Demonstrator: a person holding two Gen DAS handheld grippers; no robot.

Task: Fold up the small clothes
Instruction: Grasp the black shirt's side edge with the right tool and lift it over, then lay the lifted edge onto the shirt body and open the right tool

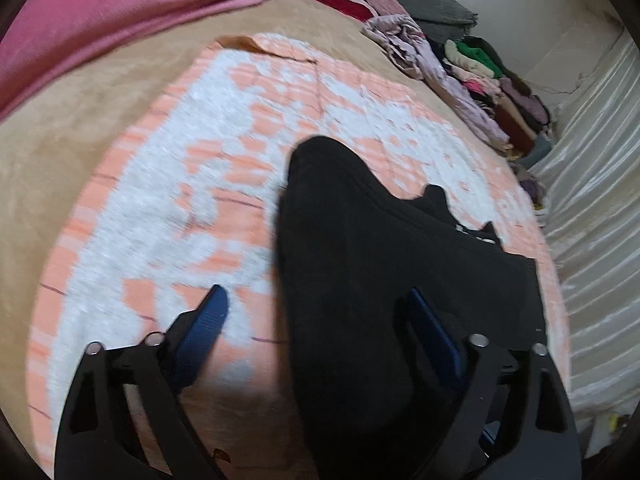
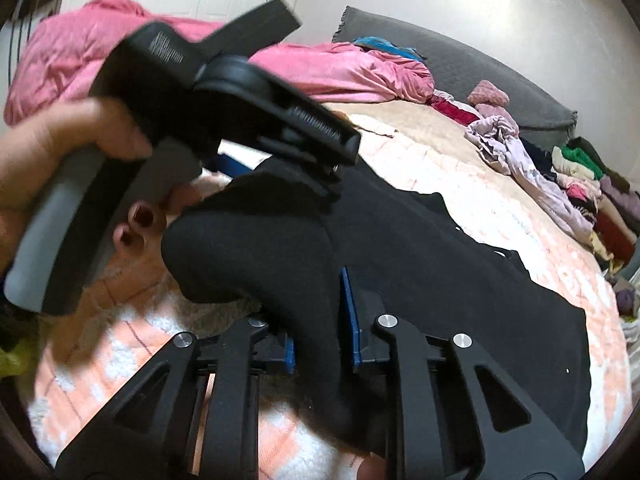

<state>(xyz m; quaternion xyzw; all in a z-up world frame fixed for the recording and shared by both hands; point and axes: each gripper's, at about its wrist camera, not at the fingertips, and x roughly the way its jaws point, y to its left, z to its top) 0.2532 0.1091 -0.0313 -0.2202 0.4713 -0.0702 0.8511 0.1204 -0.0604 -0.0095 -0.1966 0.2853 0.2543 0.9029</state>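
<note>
Your right claw (image 2: pixel 322 344) pinches only a raised fold of the black knit garment (image 2: pixel 460 264), so it may slip before your wide-open, empty left claw (image 1: pixel 316 320) grips.

Garment (image 1: pixel 380 248) on blanket (image 1: pixel 168 200), clothes pile (image 1: pixel 480 76) beyond, right.

Black garment (image 1: pixel 360 240) on peach-and-white, perhaps checked, blanket (image 1: pixel 160 200); pink bedding (image 1: pixel 100 8); blue-padded tools.

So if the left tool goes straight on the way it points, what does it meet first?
Most likely the black garment: the open left tool points down at its raised fold, over the peach-and-white blanket. Depth is unclear.
</note>
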